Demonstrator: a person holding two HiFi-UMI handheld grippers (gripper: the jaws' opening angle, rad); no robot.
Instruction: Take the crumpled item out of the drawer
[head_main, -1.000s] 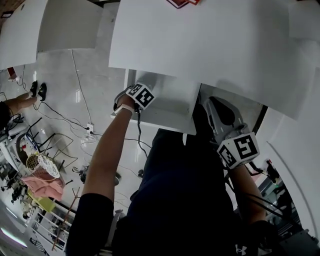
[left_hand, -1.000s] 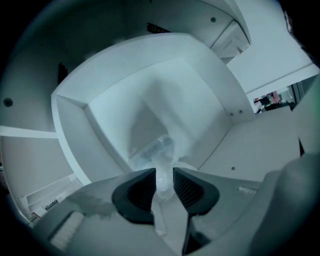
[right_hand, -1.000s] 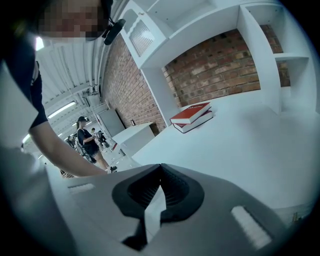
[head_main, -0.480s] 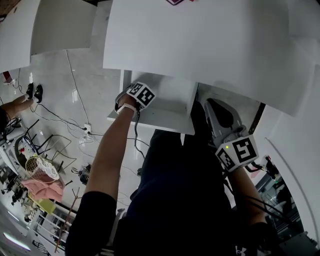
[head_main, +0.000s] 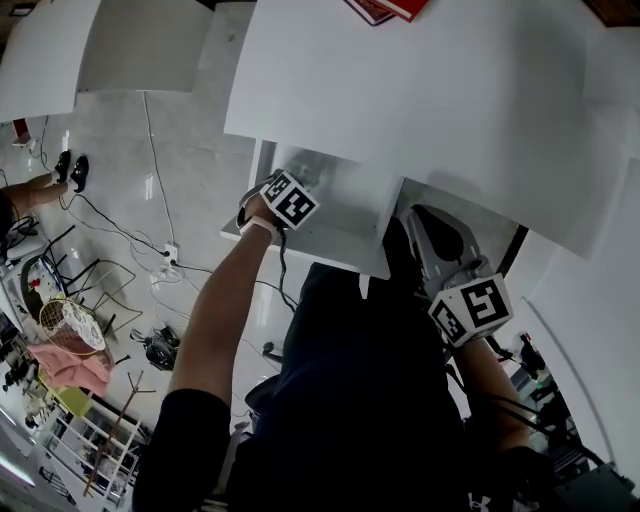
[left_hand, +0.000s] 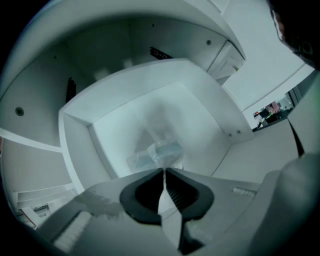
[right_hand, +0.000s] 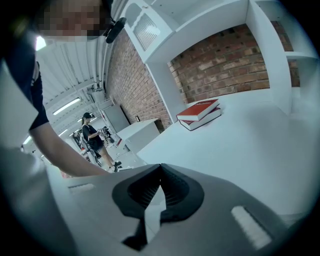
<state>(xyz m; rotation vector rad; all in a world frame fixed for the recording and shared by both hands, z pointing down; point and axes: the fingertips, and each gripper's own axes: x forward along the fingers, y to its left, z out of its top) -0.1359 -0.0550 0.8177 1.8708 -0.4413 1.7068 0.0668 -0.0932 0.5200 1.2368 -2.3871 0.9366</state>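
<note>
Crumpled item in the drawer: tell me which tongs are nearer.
Left. The left tongs are inside the drawer, jaws just closed on the crumpled item; the right tongs are outside it, facing the desktop.

The left gripper (left_hand: 163, 171) has pushed deeper into the drawer (head_main: 335, 238), so in the head view its marker cube (head_main: 292, 200) now sits further in over the drawer floor than it did a second ago. Its fingers (left_hand: 142, 192) have just been closing, and their tips now meet on the near edge of the crumpled item (left_hand: 159, 151). The head view has also swung a little: the red books (head_main: 385, 8) at the far edge of the desk (head_main: 450, 90) show more, and more of the drawer's inside is uncovered.
</note>
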